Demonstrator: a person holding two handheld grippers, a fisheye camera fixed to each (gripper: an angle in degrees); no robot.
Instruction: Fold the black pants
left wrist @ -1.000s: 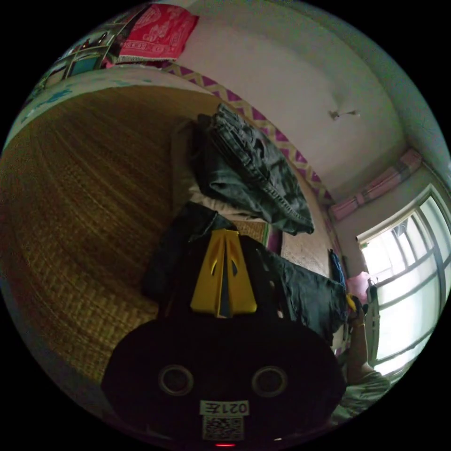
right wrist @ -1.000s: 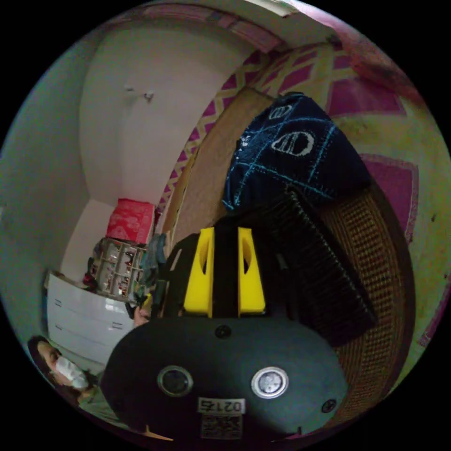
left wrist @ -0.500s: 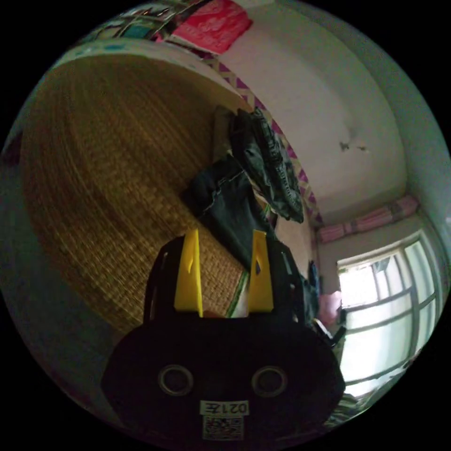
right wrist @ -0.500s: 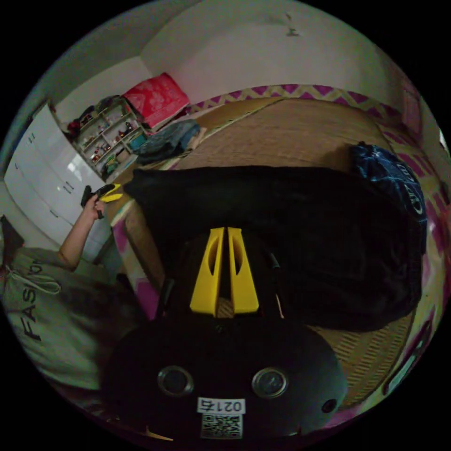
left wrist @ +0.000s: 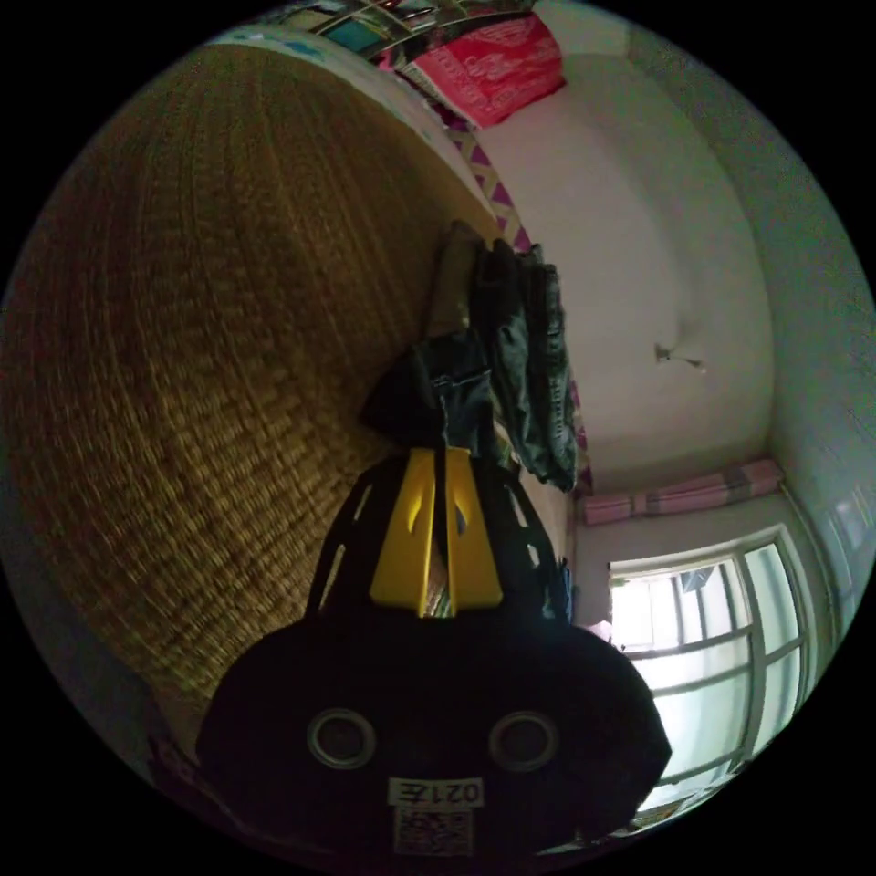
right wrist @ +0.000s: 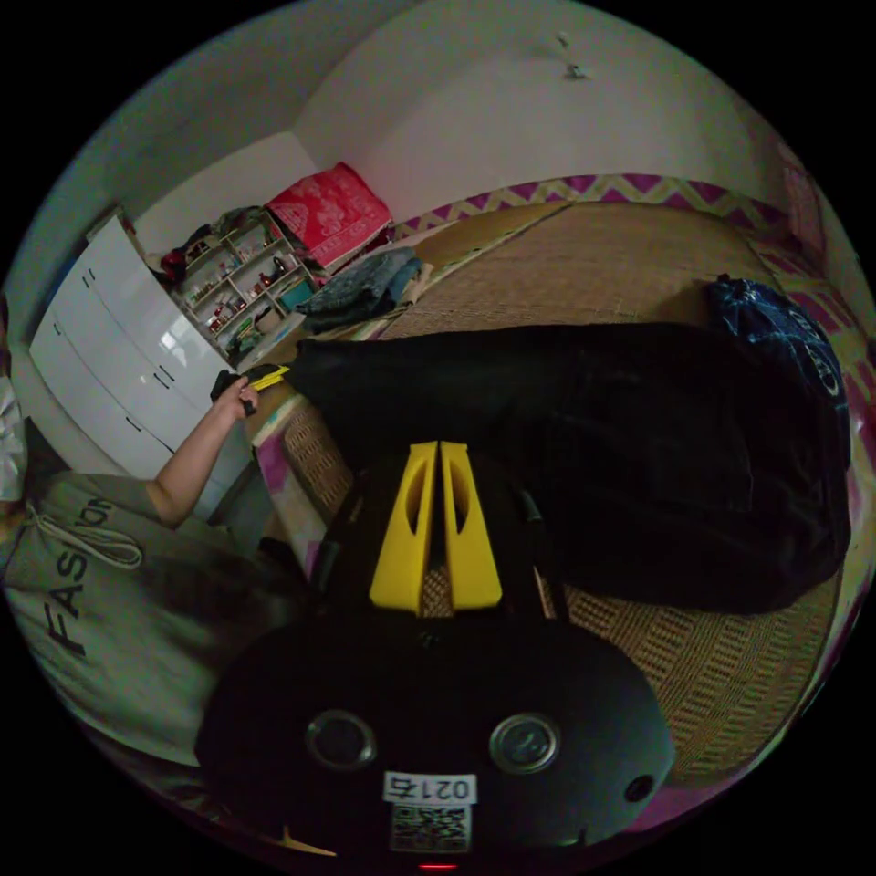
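Left tongs (left wrist: 436, 456): jaws pinched on black pants (right wrist: 584, 438) edge.
Right tongs (right wrist: 436, 452): jaws nearly together, gripping pants hem.
Pants: spread across woven mat (right wrist: 730, 657), 12 o'clock of right tongs.

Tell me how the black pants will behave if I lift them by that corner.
Probably floppy: the black pants lie limp and rumpled on the woven mat, so the rest should hang and drag. Likely heavyish, since the cloth looks thick and spreads wide.
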